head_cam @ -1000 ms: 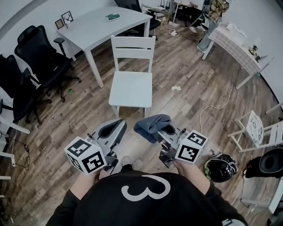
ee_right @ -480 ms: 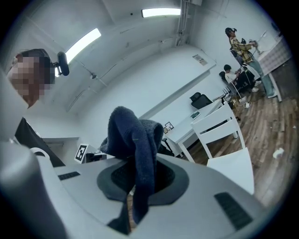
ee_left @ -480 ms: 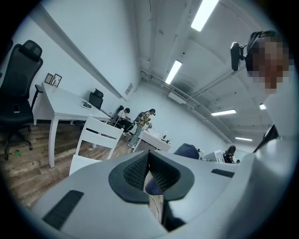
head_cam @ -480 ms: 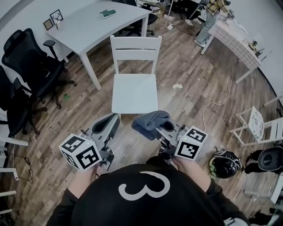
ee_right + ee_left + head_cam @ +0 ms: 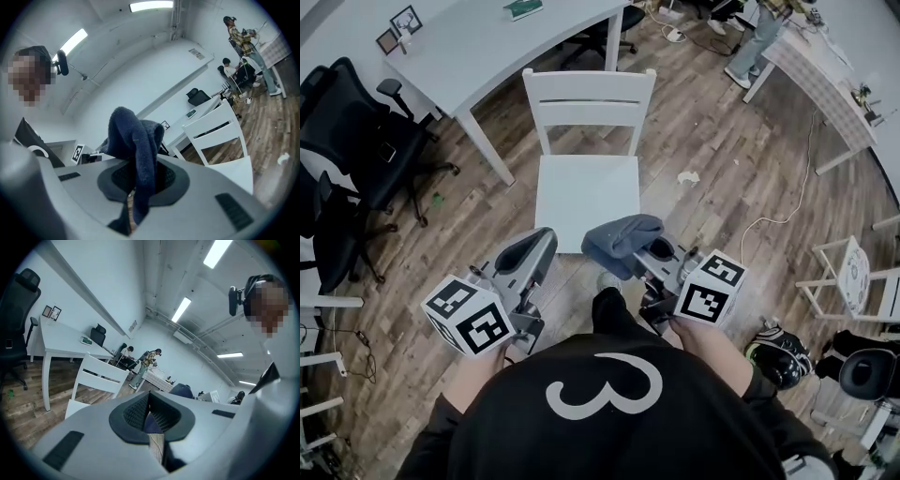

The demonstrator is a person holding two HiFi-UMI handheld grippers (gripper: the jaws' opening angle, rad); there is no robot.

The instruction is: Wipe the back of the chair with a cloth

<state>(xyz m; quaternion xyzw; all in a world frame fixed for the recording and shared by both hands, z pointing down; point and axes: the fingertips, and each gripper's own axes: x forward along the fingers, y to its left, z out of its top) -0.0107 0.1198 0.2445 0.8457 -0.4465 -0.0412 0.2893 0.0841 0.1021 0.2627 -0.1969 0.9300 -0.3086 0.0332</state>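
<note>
A white wooden chair stands just ahead of me, its slatted back on the far side next to the table. My right gripper is shut on a dark blue-grey cloth that bunches over its jaws, level with the seat's front edge. The cloth hangs down between the pads in the right gripper view, with the chair to the right. My left gripper is shut and holds nothing, a little left of the seat's front corner. The chair back shows in the left gripper view.
A white table stands behind the chair with a book and picture frames. Black office chairs line the left. A cable, a crumpled paper, a helmet and white stools lie right.
I have come closer to the chair: it sits larger and nearer in the head view. Both grippers keep their pose, the right still holding the cloth.
</note>
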